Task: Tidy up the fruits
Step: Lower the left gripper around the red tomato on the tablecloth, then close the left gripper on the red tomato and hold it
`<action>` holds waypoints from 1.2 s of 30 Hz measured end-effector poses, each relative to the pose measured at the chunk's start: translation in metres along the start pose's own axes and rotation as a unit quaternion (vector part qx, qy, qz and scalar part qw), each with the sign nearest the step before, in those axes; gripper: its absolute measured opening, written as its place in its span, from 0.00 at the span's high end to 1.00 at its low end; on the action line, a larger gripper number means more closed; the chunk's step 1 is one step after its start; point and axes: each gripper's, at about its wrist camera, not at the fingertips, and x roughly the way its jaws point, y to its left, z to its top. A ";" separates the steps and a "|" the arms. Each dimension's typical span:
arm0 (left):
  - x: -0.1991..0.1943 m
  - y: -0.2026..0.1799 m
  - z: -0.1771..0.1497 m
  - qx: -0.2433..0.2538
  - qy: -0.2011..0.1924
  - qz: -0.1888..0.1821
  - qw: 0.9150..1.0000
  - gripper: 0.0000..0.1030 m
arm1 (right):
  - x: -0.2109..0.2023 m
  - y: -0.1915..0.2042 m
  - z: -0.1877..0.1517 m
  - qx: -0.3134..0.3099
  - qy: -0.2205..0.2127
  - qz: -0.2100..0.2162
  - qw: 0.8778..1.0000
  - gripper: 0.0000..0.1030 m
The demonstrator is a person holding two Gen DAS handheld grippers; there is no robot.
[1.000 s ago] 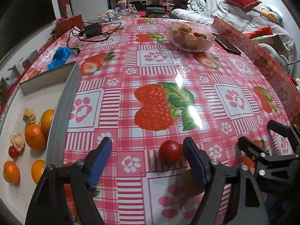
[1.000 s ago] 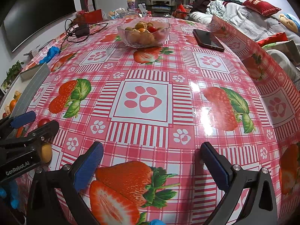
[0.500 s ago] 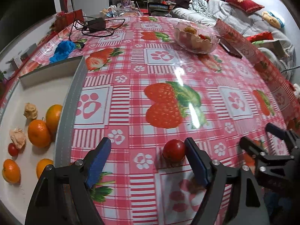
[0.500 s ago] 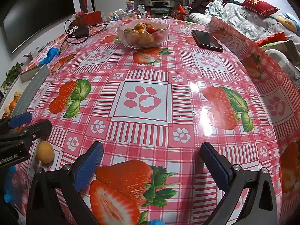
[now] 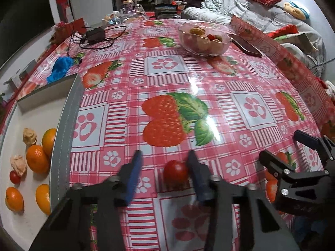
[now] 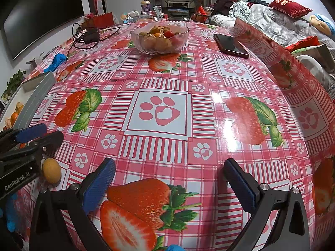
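Tomato (image 5: 175,173) between closing left claw (image 5: 165,167)

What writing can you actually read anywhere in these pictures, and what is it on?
"GenRobot.AI": white letters on the black body of the left gripper, in the right wrist view.
Gold characters on the red cushion: too blurred to read.
Print on the cup at the table's far end: too small to read.
Nothing else is legible.
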 end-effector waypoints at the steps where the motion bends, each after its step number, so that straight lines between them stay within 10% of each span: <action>1: -0.001 -0.001 0.000 0.004 -0.001 -0.001 1.000 0.73 | 0.000 0.000 0.000 0.000 0.000 0.000 1.000 0.00; 36: -0.028 0.016 -0.043 -0.023 -0.019 0.018 0.999 0.72 | -0.003 -0.001 -0.003 0.001 -0.003 -0.001 1.000 0.00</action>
